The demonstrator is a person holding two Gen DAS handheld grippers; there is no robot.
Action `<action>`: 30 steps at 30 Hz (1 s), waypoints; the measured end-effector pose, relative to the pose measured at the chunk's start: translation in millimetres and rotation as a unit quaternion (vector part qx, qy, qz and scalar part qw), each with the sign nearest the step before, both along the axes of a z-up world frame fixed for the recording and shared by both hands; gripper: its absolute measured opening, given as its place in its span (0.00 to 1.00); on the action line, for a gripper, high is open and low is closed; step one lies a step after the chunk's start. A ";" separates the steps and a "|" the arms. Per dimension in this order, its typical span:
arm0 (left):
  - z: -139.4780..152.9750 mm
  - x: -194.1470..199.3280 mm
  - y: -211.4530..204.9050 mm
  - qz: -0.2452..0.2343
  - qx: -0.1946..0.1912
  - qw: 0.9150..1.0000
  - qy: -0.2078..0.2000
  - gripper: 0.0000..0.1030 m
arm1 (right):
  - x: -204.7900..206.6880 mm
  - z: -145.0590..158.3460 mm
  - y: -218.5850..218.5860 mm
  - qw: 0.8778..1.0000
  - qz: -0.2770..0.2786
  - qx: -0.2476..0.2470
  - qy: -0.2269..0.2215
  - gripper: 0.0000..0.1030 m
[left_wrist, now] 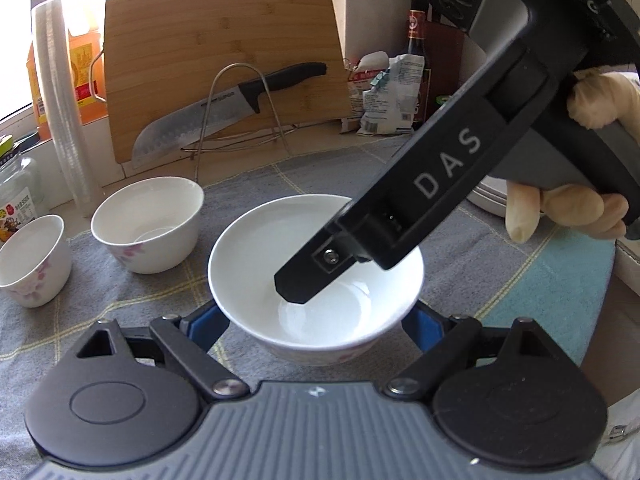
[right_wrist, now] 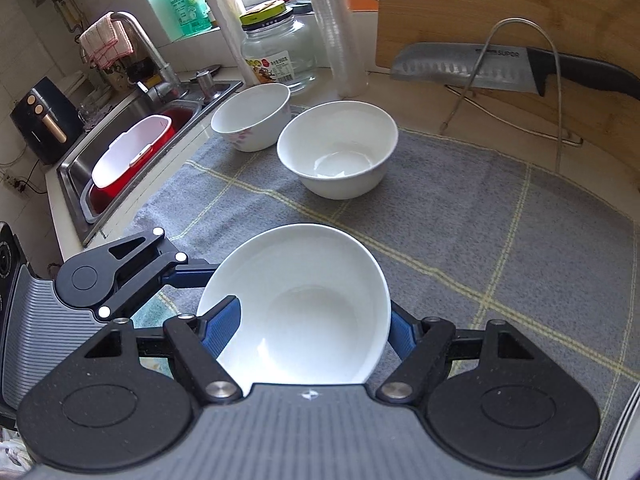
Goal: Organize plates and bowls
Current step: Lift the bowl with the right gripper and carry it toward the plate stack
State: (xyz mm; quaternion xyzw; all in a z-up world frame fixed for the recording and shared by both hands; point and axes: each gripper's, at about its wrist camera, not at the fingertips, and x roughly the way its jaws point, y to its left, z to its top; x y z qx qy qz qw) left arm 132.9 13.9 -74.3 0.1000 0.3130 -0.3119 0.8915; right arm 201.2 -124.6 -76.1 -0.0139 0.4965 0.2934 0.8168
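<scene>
A white bowl (right_wrist: 308, 304) is pinched at its rim by the right hand-held gripper (right_wrist: 312, 328), one blue finger (right_wrist: 222, 328) lying inside the bowl and the other outside its wall. In the left wrist view the same bowl (left_wrist: 316, 276) is seen between the spread fingers of the left hand-held gripper (left_wrist: 312, 320), whose blue pads sit on either side of it; whether they touch it cannot be told. The right gripper's black finger (left_wrist: 320, 276) reaches down into the bowl from the upper right, held by a gloved hand (left_wrist: 576, 152). Farther off on the left, two more bowls are found: a plain white one (right_wrist: 338, 148) and, just beside it, a flower-patterned one (right_wrist: 252, 116). Behind them stand a glass jar (right_wrist: 280, 52) and a stack of clear plastic cups (right_wrist: 340, 40). At the far right a knife (right_wrist: 500, 68) is held on a wire rack (right_wrist: 520, 80) in front of a bamboo cutting board (right_wrist: 500, 4). The table is covered by a grey cloth (right_wrist: 460, 220) with yellow lines. A sink (right_wrist: 132, 148) with a faucet (right_wrist: 148, 48) is seen at the far left, below a bright window.
</scene>
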 end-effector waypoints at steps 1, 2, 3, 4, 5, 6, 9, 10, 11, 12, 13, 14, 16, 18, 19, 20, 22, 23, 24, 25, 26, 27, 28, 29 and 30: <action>-0.2 -0.1 -3.6 -0.003 -0.001 1.000 0.001 0.89 | -0.8 0.0 -5.0 1.000 -0.004 0.000 0.000 0.79; -0.4 0.8 -6.6 -0.006 -0.002 1.000 0.002 0.89 | -1.5 0.0 -9.5 1.000 -0.008 -0.001 0.000 0.79; -0.9 1.2 -9.6 -0.009 -0.002 1.000 0.003 0.89 | -2.4 -0.2 -13.6 1.000 -0.011 -0.001 0.001 0.79; -1.4 0.6 -13.3 -0.011 -0.003 1.000 0.006 0.89 | -3.0 -0.8 -17.4 1.000 -0.015 -0.002 0.001 0.79; -2.3 1.0 -16.2 -0.014 -0.004 1.000 0.008 0.89 | -3.6 -1.4 -21.1 1.000 -0.018 -0.002 0.002 0.79; -3.0 2.6 -18.6 -0.016 -0.003 1.000 0.010 0.89 | -4.1 -2.6 -24.2 1.000 -0.020 -0.003 0.003 0.79; -5.2 1.6 -24.2 -0.021 -0.002 1.000 0.014 0.89 | -6.0 -5.6 -30.8 1.000 -0.024 -0.006 0.005 0.79; -6.1 1.3 -25.1 -0.022 -0.001 1.000 0.016 0.89 | -6.3 -6.3 -32.4 1.000 -0.024 -0.007 0.005 0.79; -6.9 1.8 -26.2 -0.022 -0.001 1.000 0.018 0.89 | -6.2 -7.2 -33.9 1.000 -0.025 -0.006 0.007 0.79; -7.6 1.9 -27.2 -0.022 -0.001 1.000 0.020 0.89 | -6.0 -8.2 -35.3 1.000 -0.026 -0.006 0.009 0.79; -8.4 3.1 -28.4 -0.022 0.000 1.000 0.021 0.89 | -6.2 -9.0 -36.5 1.000 -0.026 -0.006 0.010 0.79; -9.3 3.1 -29.1 -0.022 0.000 1.000 0.022 0.89 | -5.8 -9.5 -37.4 1.000 -0.026 -0.005 0.011 0.79; -10.9 3.9 -30.7 -0.021 0.000 1.000 0.024 0.89 | -5.3 -10.8 -39.1 1.000 -0.026 -0.005 0.012 0.79; -12.1 3.3 -30.3 -0.020 0.001 0.999 0.026 0.89 | -4.3 -12.7 -39.5 1.000 -0.026 -0.004 0.014 0.79; -12.6 3.0 -30.2 -0.020 0.002 0.999 0.027 0.89 | -3.7 -13.5 -39.7 1.000 -0.026 -0.004 0.015 0.79; -13.5 5.0 -30.2 -0.019 0.002 0.999 0.029 0.89 | -3.5 -14.5 -39.5 1.000 -0.025 -0.004 0.016 0.79; -14.4 5.8 -30.0 -0.018 0.003 0.999 0.031 0.89 | -2.8 -16.0 -38.8 1.000 -0.024 -0.004 0.016 0.79; -14.8 5.7 -29.8 -0.017 0.003 0.999 0.032 0.89 | -2.6 -16.6 -38.2 1.000 -0.024 -0.005 0.017 0.79; -15.3 6.5 -30.3 -0.016 0.003 0.999 0.033 0.89 | -2.5 -17.1 -37.5 1.000 -0.023 -0.005 0.016 0.79; -15.9 6.8 -29.8 -0.016 0.004 0.999 0.035 0.89 | -2.5 -17.5 -36.9 1.000 -0.022 -0.006 0.017 0.79; -16.7 6.9 -29.1 -0.016 0.003 0.999 0.035 0.89 | -2.6 -17.9 -36.4 1.000 -0.021 -0.006 0.018 0.79; -17.1 7.1 -28.9 -0.016 0.004 0.999 0.036 0.89 | -2.7 -18.2 -36.1 1.000 -0.021 -0.007 0.018 0.79; -17.4 7.1 -28.7 -0.016 0.004 0.999 0.038 0.89 | -2.4 -18.6 -35.9 1.000 -0.020 -0.007 0.019 0.79; -17.5 7.1 -28.3 -0.015 0.003 0.999 0.038 0.89 | -2.5 -18.7 -35.6 1.000 -0.020 -0.007 0.020 0.79; -17.7 7.1 -28.0 -0.015 0.003 0.999 0.038 0.89 | -2.7 -18.8 -35.4 1.000 -0.020 -0.007 0.020 0.79</action>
